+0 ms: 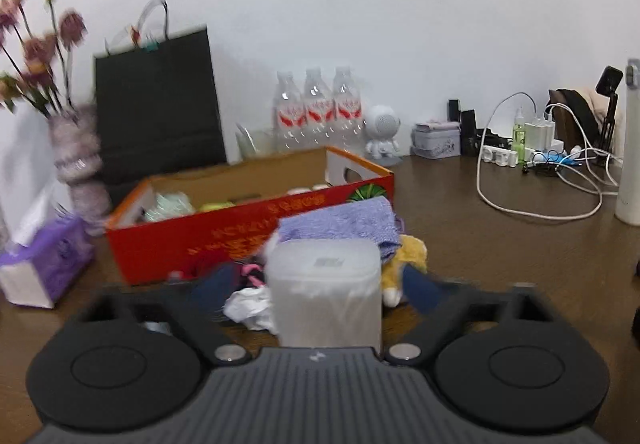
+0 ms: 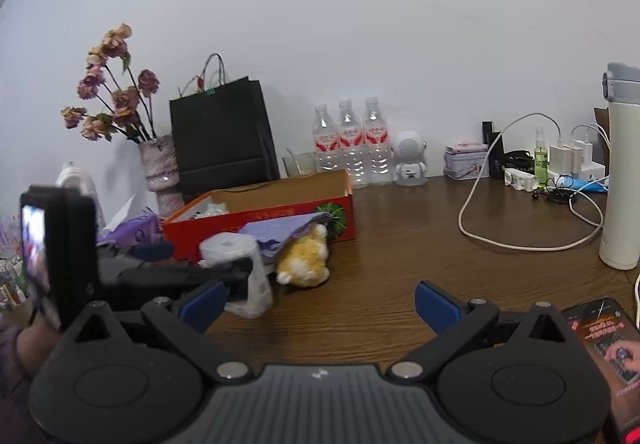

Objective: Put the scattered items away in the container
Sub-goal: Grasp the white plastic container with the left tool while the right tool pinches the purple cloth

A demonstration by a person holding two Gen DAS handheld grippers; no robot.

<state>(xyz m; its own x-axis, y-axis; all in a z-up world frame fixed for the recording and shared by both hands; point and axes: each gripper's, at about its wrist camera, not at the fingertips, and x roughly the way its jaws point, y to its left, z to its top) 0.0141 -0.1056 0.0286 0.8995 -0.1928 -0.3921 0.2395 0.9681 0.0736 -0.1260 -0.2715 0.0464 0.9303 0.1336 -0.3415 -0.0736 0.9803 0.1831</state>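
The L gripper [image 1: 322,286] has a white jar [image 1: 324,296] between its blue pads [image 1: 420,290]. In the L wrist view the pads sit at both sides of the jar, very close, but blur hides if they press on it or not, so I cannot tell if it grips. In the R wrist view the same jar [image 2: 240,272] stands on the table [image 2: 400,244] w/ a dark finger of the L gripper across its front.

The R gripper [image 2: 318,302] is released: jaws wide apart, nothing between, only bare table in front.

The red box [image 1: 224,232] is the container; it sits behind the jar, open top, w/ some small pale things inside. A purple cloth [image 1: 344,222] lies against the box front, near its right end. Under the cloth edge is a yellow plush [image 2: 306,260], on the table, just beside the jar. A crumpled white paper [image 1: 248,304] lies left of the jar, touching or nearly.

At left of the box: tissue pack [image 1: 40,268], vase w/ flowers [image 1: 78,164]. Behind: black bag [image 1: 160,104], three bottles [image 1: 318,108]. Far right: white flask [image 2: 622,180], cables [image 2: 520,228]. A phone [image 2: 604,340] lies at bottom right corner of the R view.
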